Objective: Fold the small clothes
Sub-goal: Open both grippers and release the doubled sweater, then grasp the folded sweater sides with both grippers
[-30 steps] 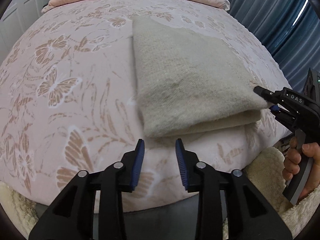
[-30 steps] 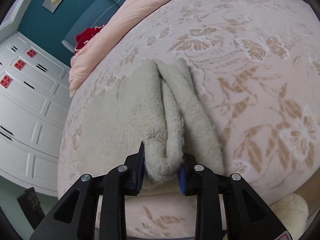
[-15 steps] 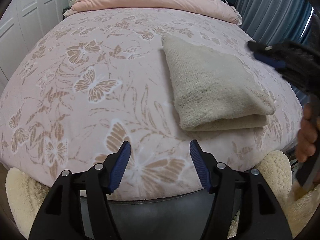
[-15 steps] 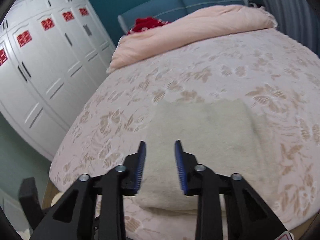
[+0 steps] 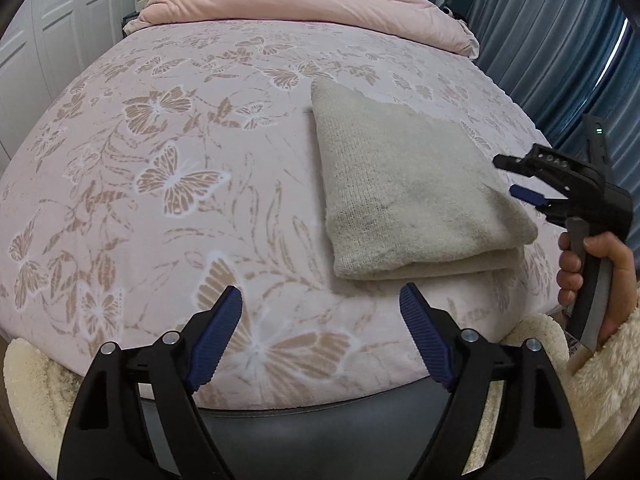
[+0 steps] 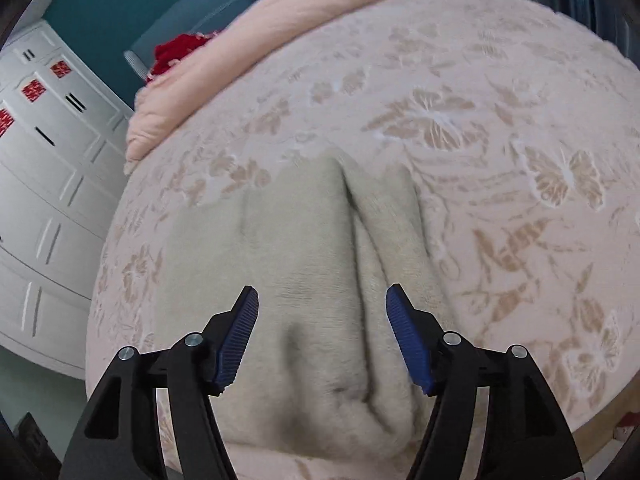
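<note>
Lying on the bed point(image 5: 168, 184) near its foot edge: folded beige garment point(image 5: 400, 184), nothing touching it. Left gripper point(image 5: 321, 312) has just been opening, spread over bare cover beside it. Right gripper point(image 6: 321, 312) has just been opening too, spread above the garment, nothing pinched.

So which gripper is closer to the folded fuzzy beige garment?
Right. The right gripper hovers open above the folded fuzzy beige garment; the left gripper is open over bare bedspread beside it.
</note>
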Tool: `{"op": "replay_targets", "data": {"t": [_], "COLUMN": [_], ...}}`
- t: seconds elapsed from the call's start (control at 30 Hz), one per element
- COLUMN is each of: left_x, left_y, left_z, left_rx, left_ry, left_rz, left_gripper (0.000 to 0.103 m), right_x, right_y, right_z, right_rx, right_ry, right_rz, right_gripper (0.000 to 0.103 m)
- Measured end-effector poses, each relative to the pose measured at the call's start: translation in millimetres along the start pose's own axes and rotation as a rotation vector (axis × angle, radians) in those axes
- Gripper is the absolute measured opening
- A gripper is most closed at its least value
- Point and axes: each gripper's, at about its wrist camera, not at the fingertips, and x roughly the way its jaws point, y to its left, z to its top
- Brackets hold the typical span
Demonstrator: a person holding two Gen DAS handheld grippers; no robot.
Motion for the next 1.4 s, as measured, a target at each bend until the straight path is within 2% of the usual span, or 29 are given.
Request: {"op": "replay_targets", "data": {"t": [0.07,0.1,0.13,0.23,0.33,0.37,0.4,0.43,0.47,0.57,0.63,0.7,0.77,0.83,0.9,0.97,1.0,1.03,1.07,1.1,1.13,1.2,1.27,1.33,1.37,1.4], "left_x": [0,0,-1,-4,-4,-3,0,3,7,14,10,8,7,9,10,7,5,2,-2,-4,-6,-12,-10,-4,-1,0], "left_y": [-8,-13,-17,-24,-25,-25,-26,-26,-27,-31,-31,-28,-23,-18,-14,-12,-12,-12,-11,-10,-8,-3,3,6,6,3], "left_z": [2,3,4,9,12,12,12,10,9,5,3,2,1,0,0,-1,-1,-2,-3,-3,-3,-3,-6,-8,-8,-8], "left_rx": [0.027,0.045,0.061,0.086,0.076,0.076,0.070,0.063,0.053,0.039,0.057,0.056,0.041,0.026,0.006,-0.006,-0.007,-0.003,0.003,0.009,0.016,0.022,0.007,-0.022,-0.034,-0.037], "left_ry": [-0.003,-0.006,-0.008,-0.014,-0.017,-0.012,-0.004,0.006,0.020,0.061,0.048,0.041,0.032,0.040,0.044,0.042,0.038,0.030,0.021,0.017,0.015,-0.004,-0.003,0.019,0.029,0.034], "left_rz": [0.002,0.009,0.015,0.019,0.011,0.007,0.006,0.002,-0.003,-0.021,-0.008,-0.002,0.006,0.017,0.019,0.022,0.024,0.024,0.028,0.033,0.042,0.049,0.057,0.047,0.045,0.035], "left_gripper": [0.079,0.079,0.079,0.079,0.080,0.081,0.081,0.081,0.081,0.081,0.081,0.086,0.086,0.086,0.086,0.086,0.086,0.086,0.086,0.086,0.086,0.088,0.088,0.088,0.088,0.088], "right_x": [18,20,16,-35,-66,-62,-44,-16,10,-13,-44,-81,-100,-97,-75,-28,9,40,48,37,24,-15,-35,-23,-6,2], "right_y": [1,7,12,22,11,2,-8,-18,-30,-33,-23,-2,25,64,96,112,114,111,108,112,114,106,84,50,30,14], "right_z": [-4,-6,-5,6,10,9,6,1,-6,-4,0,-2,-6,-12,-24,-41,-54,-68,-76,-77,-71,-62,-56,-58,-63,-67], "right_rx": [-0.028,-0.040,-0.038,-0.037,-0.020,-0.020,-0.042,-0.068,-0.075,-0.017,0.002,-0.053,-0.116,-0.206,-0.303,-0.354,-0.379,-0.399,-0.416,-0.421,-0.397,-0.319,-0.268,-0.231,-0.225,-0.209], "right_ry": [0.027,0.020,0.008,-0.153,-0.234,-0.229,-0.188,-0.102,-0.018,-0.080,-0.156,-0.264,-0.291,-0.243,-0.178,-0.056,0.052,0.113,0.077,0.042,0.048,-0.041,-0.099,-0.081,-0.024,0.012], "right_rz": [0.009,0.031,0.063,0.156,0.151,0.103,0.012,-0.079,-0.119,-0.043,-0.070,-0.081,0.012,0.106,0.135,0.115,0.079,0.025,0.028,0.028,0.030,0.091,0.049,-0.079,-0.149,-0.107], "right_gripper": [0.066,0.049,0.018,0.015,0.014,0.015,0.015,0.015,0.015,0.018,0.025,0.025,0.025,0.025,0.025,0.025,0.024,0.024,0.021,0.019,0.019,0.020,0.019,0.019,0.019,0.015]}}
